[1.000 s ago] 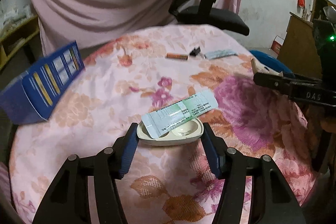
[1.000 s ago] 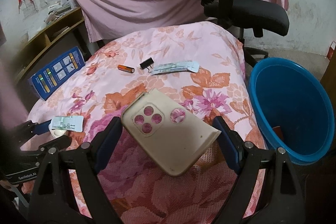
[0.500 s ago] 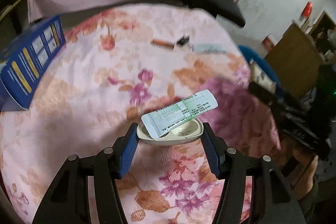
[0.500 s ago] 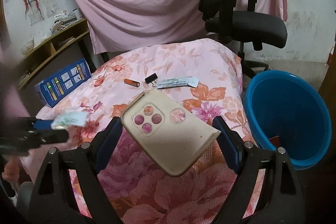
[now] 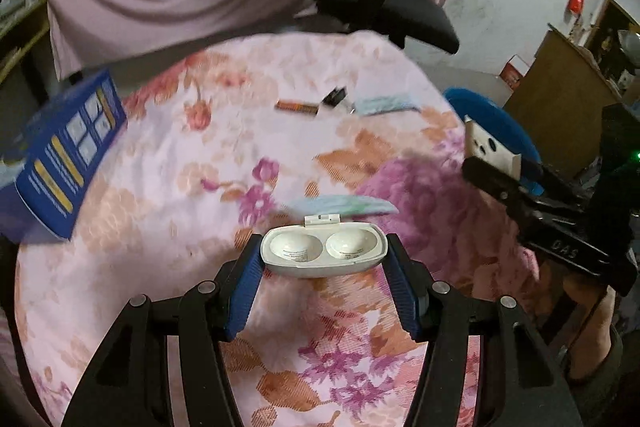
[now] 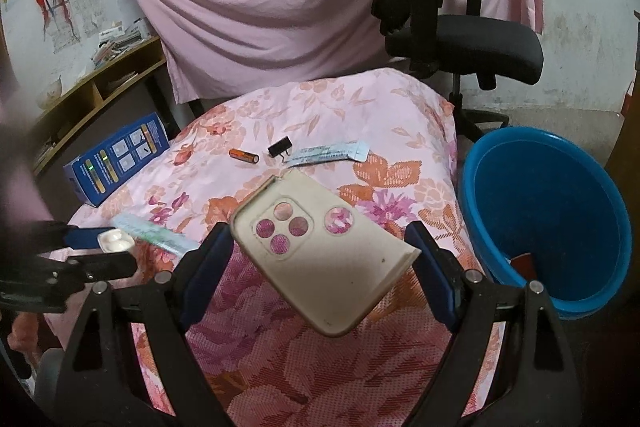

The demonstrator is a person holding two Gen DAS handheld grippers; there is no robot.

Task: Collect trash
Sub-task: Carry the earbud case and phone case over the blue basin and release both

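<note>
A pink curtain (image 6: 256, 7) hangs behind a black office chair (image 6: 452, 27), and in front of them we see a worktop under a pink floral cloth (image 6: 320, 115). On the floor at its right edge stands a round blue plastic bucket (image 6: 568, 187).

Our left tongs (image 5: 323, 253) are about half open and clamped on a small white plastic earbud case half (image 5: 323, 251), its two round hollows facing the camera; the blue pads press its two ends and it is clear of the cloth. Just beyond it a pale green and blue printed sachet (image 5: 340, 206) shows blurred; we cannot tell whether it lies on the cloth or is in the air.

Our right tongs (image 6: 320, 259) stand wide and grip a beige phone case (image 6: 320, 251) with round camera cut-outs, held slanted above the cloth, near the bucket but not over it.

At the far side of the worktop lie an orange battery (image 6: 244, 155), a black binder clip (image 6: 279, 148) just beside it, and a second pale blue printed sachet (image 6: 328, 154) touching or almost touching the clip. A dark blue cardboard box (image 6: 116, 157) sits at the left edge.
</note>
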